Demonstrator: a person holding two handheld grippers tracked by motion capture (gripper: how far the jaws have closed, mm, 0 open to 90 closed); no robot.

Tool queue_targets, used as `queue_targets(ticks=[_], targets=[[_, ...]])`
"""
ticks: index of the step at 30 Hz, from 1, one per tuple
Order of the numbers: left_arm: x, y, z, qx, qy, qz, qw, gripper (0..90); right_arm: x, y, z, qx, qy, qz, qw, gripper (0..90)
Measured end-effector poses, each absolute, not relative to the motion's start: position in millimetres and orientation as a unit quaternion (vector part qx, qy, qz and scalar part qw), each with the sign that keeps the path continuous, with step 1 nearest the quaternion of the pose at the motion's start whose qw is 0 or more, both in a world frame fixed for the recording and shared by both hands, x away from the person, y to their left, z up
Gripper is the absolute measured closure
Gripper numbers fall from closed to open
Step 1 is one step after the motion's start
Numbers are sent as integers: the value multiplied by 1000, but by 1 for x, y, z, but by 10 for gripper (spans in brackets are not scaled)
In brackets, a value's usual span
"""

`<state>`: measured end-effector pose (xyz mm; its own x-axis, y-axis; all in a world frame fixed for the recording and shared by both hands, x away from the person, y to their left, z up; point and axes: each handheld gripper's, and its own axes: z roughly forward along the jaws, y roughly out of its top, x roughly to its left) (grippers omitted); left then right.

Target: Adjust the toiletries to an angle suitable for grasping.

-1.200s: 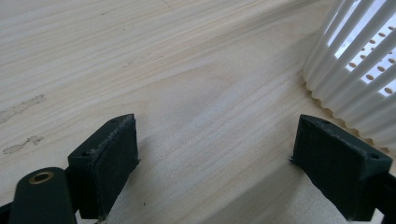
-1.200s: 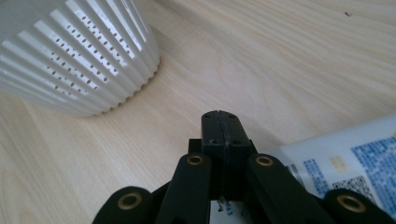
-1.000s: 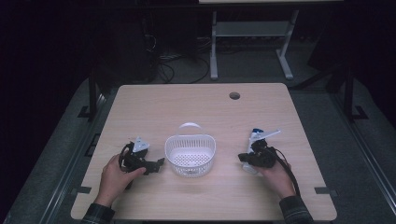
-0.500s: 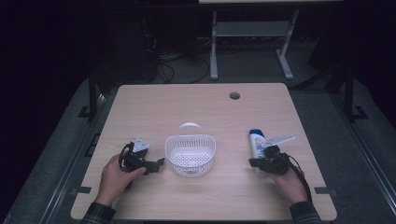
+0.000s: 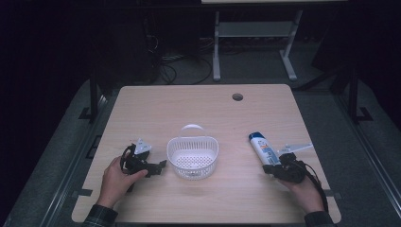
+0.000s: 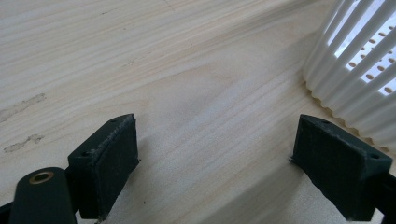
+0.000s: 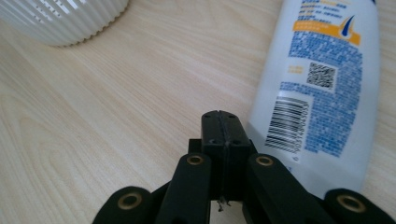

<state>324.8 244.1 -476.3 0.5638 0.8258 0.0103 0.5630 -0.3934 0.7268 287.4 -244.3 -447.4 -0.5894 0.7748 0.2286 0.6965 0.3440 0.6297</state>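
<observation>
A white slatted basket [image 5: 193, 156] with a handle stands near the middle of the wooden table [image 5: 198, 113]. My left gripper [image 5: 160, 166] lies just left of it, held by a hand; in the left gripper view its jaws stand wide apart over bare wood, with the basket wall [image 6: 359, 70] at the right. A white bottle with a blue cap and blue-orange label [image 5: 263, 148] lies flat at the right. My right gripper [image 5: 270, 169] sits at the bottle's near end, its jaws pressed together with nothing between them; the bottle [image 7: 322, 84] lies just beside them.
A round cable hole [image 5: 237, 97] sits near the table's far edge. Dark floor, cables and a metal stand [image 5: 255, 42] lie beyond the table. The table's near edge runs just behind both hands.
The right hand and its gripper have slid right and toward the near edge, uncovering the bottle that now lies flat in front of it. The left hand has stayed put.
</observation>
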Motion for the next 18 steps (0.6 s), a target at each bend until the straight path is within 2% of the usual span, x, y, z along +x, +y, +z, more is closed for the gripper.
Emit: queue_targets(ticks=[4,5,6,7,13,17,18], targets=[[325,244,-476,813,427,189,348,132,286,-244,-443,447,815,363,59,882],[325,244,-476,813,427,189,347,132,286,-244,-439,445,813,370,64,828],[325,244,-476,813,427,189,347,132,286,-244,-439,445,813,370,64,828],[325,244,-476,813,427,189,347,132,287,-243,-436,442,812,375,74,774],[325,244,-476,813,427,188,349,132,290,-238,-430,441,806,386,87,610],[325,244,-476,812,428,188,349,132,294,-237,-426,443,800,393,95,516],[325,244,-476,812,428,188,349,132,294,-237,-426,443,800,393,95,516]])
